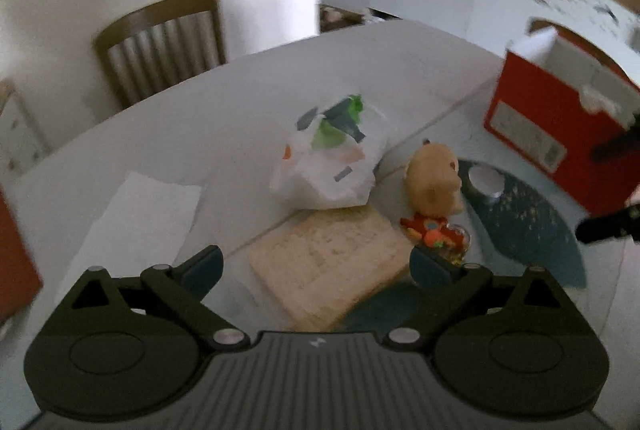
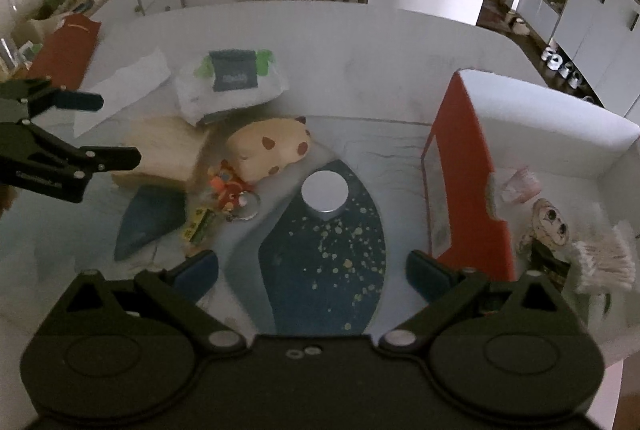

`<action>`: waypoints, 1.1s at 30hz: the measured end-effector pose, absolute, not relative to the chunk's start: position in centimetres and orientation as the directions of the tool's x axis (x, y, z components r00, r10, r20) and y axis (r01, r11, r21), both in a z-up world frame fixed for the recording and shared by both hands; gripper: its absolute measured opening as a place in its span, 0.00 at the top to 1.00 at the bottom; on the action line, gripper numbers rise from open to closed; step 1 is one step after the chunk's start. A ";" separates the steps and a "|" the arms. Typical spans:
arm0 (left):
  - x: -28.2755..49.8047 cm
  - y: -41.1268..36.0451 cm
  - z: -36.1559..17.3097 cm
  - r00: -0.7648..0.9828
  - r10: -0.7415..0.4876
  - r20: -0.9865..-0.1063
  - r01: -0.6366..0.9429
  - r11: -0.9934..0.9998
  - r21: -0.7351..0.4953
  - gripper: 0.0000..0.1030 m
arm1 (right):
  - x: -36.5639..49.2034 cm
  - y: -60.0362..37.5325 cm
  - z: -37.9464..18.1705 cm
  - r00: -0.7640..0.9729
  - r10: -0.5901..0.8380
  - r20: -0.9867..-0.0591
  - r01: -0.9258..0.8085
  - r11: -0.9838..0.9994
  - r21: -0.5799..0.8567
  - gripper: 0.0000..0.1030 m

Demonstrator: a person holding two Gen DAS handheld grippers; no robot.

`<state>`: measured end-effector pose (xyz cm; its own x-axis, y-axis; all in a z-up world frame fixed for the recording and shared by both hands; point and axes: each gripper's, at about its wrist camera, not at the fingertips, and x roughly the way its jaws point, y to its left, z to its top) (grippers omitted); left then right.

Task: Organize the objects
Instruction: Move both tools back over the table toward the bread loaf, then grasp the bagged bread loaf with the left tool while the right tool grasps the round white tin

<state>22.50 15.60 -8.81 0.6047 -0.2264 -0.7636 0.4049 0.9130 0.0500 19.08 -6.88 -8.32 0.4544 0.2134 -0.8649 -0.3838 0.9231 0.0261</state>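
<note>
Both your grippers are spread wide and hold nothing. The left gripper (image 1: pixel 316 266) hangs low in its frame over the tan sponge (image 1: pixel 328 262); in the right view it shows at the left edge, jaws apart, just beside that sponge. The right gripper (image 2: pixel 312 270) sits at the bottom of its frame above the blue mat (image 2: pixel 332 270).

The loose things lie in a tight cluster left of centre in the right view: the plush (image 2: pixel 268 146) rests against the sponge, the keychain (image 2: pixel 230 190) lies touching the plush's lower edge, and the bag (image 2: pixel 228 86) overlaps the sponge's upper corner. The silver lid (image 2: pixel 325 195) stands apart on the mat. The red box (image 2: pixel 464 166) fills the right side and already holds an owl toy (image 2: pixel 550 226) and cotton swabs (image 2: pixel 604 262).

This crowding is probably your main risk. If you close the left jaws on the sponge, you may drag the bag and nudge the plush, since both touch it. If you go for the keychain, its ring and small parts could slip or snag the plush. The bag looks soft and loosely filled, so a pinch on the film alone may spill what is in it.

The box wall stands just beside your right jaw; a careless swing could shove the box toward the table (image 2: pixel 360 42) edge at the right.
</note>
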 end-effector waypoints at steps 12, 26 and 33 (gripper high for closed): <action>25.1 15.1 -11.2 0.519 -0.328 -0.790 0.655 0.746 0.120 0.03 | 21.8 -5.3 -10.2 0.443 0.180 -0.879 -0.407 0.913 -0.018 0.04; 27.1 16.0 -13.2 0.380 -0.444 -0.811 0.732 0.681 -0.030 0.00 | 25.3 -4.6 -13.2 0.400 0.165 -0.901 -0.410 0.912 -0.015 0.16; 27.1 15.8 -13.9 0.408 -0.424 -0.809 0.723 0.691 0.002 0.00 | 26.6 -4.6 -14.1 0.397 0.166 -0.903 -0.409 0.912 -0.013 0.21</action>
